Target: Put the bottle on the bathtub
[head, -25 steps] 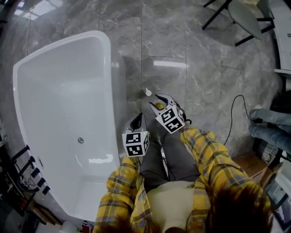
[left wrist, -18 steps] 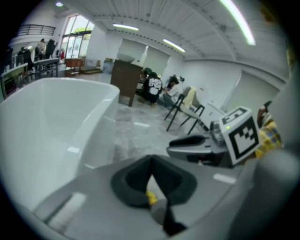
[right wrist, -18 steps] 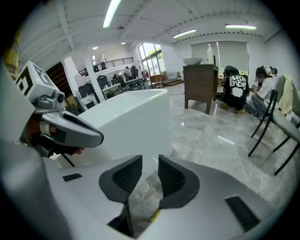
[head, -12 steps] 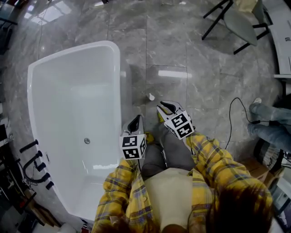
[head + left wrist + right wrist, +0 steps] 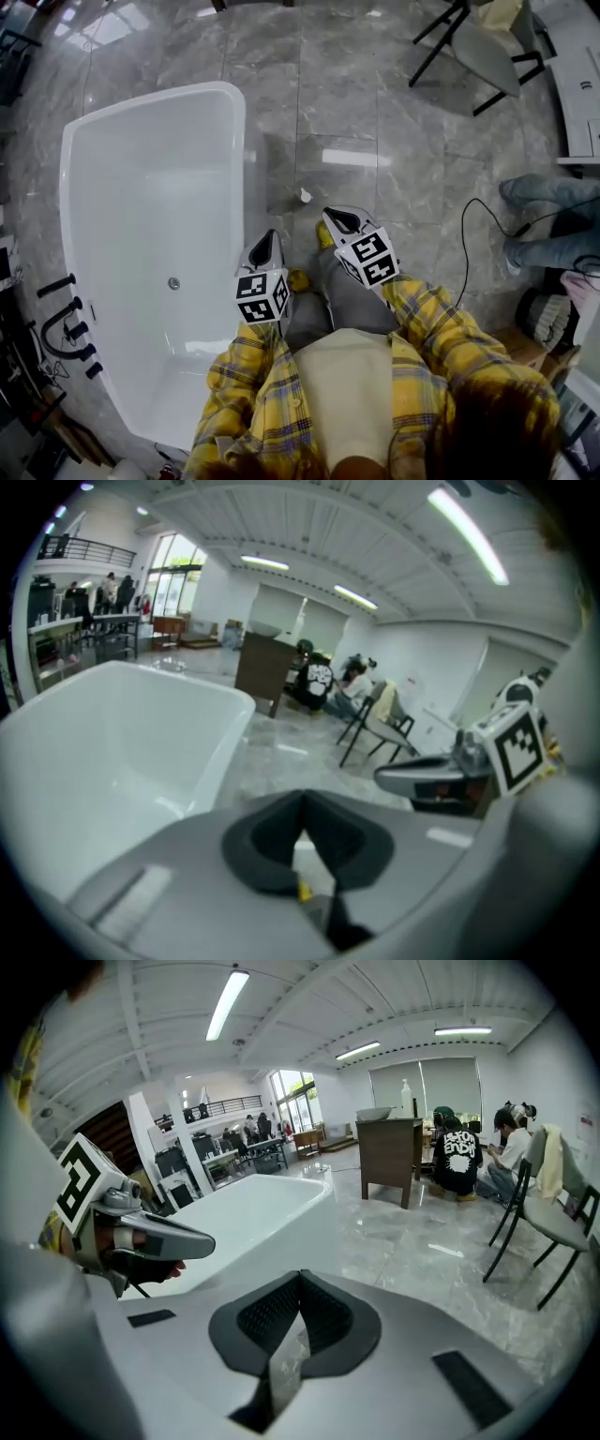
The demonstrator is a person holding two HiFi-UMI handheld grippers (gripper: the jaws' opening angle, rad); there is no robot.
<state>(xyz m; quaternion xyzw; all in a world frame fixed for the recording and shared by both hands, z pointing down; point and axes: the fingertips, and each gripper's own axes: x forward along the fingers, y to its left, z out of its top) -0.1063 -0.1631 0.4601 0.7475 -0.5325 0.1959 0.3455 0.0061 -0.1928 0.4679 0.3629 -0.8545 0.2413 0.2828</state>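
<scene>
A small white bottle [image 5: 305, 195] lies on the grey marble floor, just right of the white bathtub [image 5: 239, 141]. My right gripper [image 5: 337, 220] hovers a little nearer than the bottle, apart from it. Its jaws have just been closing and are now shut with nothing between them, as the right gripper view [image 5: 300, 1279] shows. My left gripper [image 5: 265, 246] hangs beside the tub's right wall, its pads meeting at the tips [image 5: 302, 803], empty. The tub [image 5: 141, 724] fills the left of the left gripper view.
A folding chair [image 5: 487, 37] stands at the back right. A black cable [image 5: 469, 244] loops over the floor near another person's legs [image 5: 553, 220]. Black tap fittings [image 5: 66, 319] sit left of the tub. A wooden cabinet [image 5: 389, 1157] and seated people [image 5: 459, 1157] are further off.
The right gripper's jaws stood open a second ago and are now shut and empty. Both grippers have risen from the floor. The other person's legs at the right have shifted.
</scene>
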